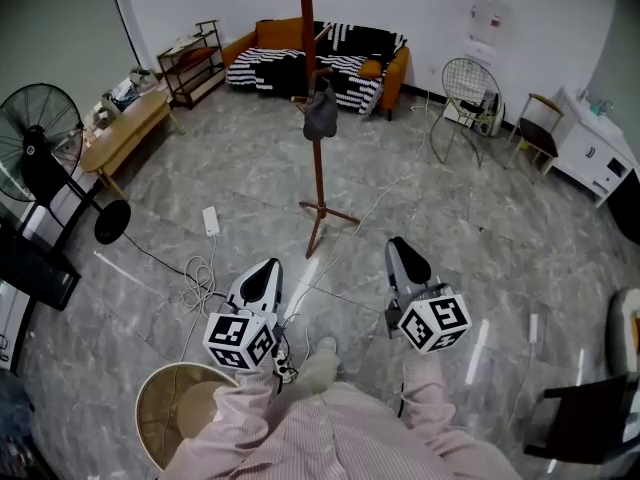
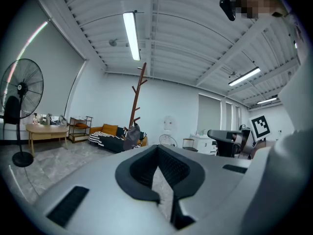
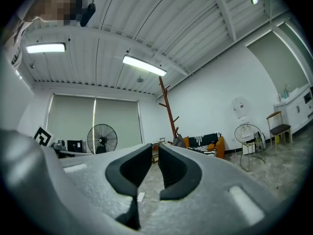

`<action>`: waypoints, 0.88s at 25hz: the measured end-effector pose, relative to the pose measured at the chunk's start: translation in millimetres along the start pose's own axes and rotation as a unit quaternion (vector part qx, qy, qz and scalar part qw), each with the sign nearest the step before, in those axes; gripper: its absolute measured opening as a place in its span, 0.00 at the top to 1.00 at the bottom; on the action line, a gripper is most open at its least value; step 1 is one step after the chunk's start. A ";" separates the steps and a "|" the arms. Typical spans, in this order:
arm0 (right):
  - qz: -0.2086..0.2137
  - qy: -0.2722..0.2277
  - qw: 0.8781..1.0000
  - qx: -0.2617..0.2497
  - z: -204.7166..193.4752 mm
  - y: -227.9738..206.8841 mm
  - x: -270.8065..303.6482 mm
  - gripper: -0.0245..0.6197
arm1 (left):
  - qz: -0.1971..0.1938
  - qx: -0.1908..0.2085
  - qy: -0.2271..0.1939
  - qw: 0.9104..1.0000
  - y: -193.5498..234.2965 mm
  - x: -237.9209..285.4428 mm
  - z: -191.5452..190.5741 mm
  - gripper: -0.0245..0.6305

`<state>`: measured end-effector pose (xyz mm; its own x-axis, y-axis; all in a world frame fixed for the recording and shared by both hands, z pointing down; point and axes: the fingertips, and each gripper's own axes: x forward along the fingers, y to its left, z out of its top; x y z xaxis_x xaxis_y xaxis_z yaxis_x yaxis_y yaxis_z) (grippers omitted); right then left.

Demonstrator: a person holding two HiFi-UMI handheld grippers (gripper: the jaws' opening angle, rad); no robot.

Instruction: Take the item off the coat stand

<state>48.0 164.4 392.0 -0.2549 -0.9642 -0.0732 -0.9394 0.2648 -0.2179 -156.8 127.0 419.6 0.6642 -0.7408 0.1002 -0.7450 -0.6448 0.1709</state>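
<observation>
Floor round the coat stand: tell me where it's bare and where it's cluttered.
Bare: between the coat stand and the wire chair, and between it and the wooden table. Cluttered: power strip and cables lie left of the stand's base.

Ahead of my left gripper point(image 1: 262, 273) and right gripper point(image 1: 405, 253): coat stand point(image 1: 306, 28) reddish-brown, item point(image 1: 321, 118) on it dark grey. Beyond, sofa point(image 1: 272, 34) orange, throw point(image 1: 280, 68) black-and-white striped. Floor point(image 1: 250, 178) grey marbled (my marker cubes point(image 1: 240, 340) black-and-white too).

right gripper point(image 3: 155, 148): jaws a little apart, nothing between | coat stand point(image 3: 167, 106): upright, well ahead | grey item point(image 3: 179, 141): hanging low on it | sofa point(image 3: 205, 142): behind
</observation>
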 end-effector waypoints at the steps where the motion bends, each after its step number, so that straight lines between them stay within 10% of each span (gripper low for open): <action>1: 0.000 0.000 1.000 0.002 -0.4 -2.2 4.0 0.92 | 0.001 0.000 0.001 1.000 2.1 3.2 0.5 0.96; 22: -0.003 0.011 1.000 0.021 -14.7 -82.6 180.4 0.75 | 0.022 -0.023 -0.010 0.999 108.2 153.8 27.9 0.96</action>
<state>76.2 -31.6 411.2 -0.2555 -0.9655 -0.0504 -0.9304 0.2597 -0.2585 -137.0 -62.0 426.1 0.6285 -0.7727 0.0891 -0.7700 -0.6018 0.2119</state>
